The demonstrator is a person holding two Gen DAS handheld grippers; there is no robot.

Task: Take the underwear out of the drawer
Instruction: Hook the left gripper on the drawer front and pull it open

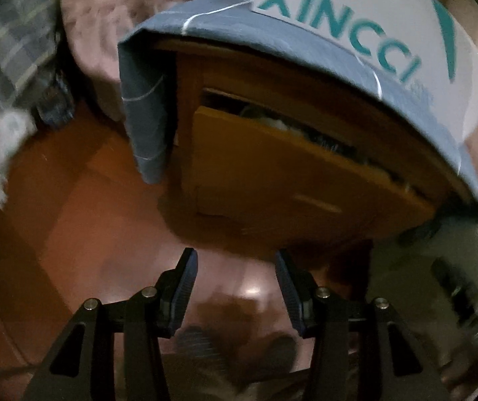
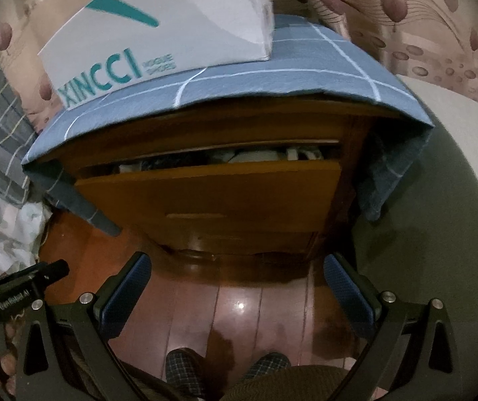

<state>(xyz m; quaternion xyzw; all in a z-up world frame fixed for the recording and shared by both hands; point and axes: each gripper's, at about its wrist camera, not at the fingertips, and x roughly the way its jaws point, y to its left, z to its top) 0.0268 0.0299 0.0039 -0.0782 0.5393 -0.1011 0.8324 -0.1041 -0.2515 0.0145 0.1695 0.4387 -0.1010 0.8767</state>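
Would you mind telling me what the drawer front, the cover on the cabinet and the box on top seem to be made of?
Drawer front: probably wood or veneer, smooth orange-brown with a slight sheen. Cover: woven fabric, matte blue with white grid lines, drooping at the corners. Box: likely cardboard, white with teal printing and crisp edges.

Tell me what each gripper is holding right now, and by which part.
Nothing is held. The left gripper and right gripper both hang open and empty above the floor, short of the slightly open orange-brown wooden drawer with clothing inside.

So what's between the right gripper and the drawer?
Only bare wooden floor between the open right gripper and the partly open drawer, as the right wrist view shows.
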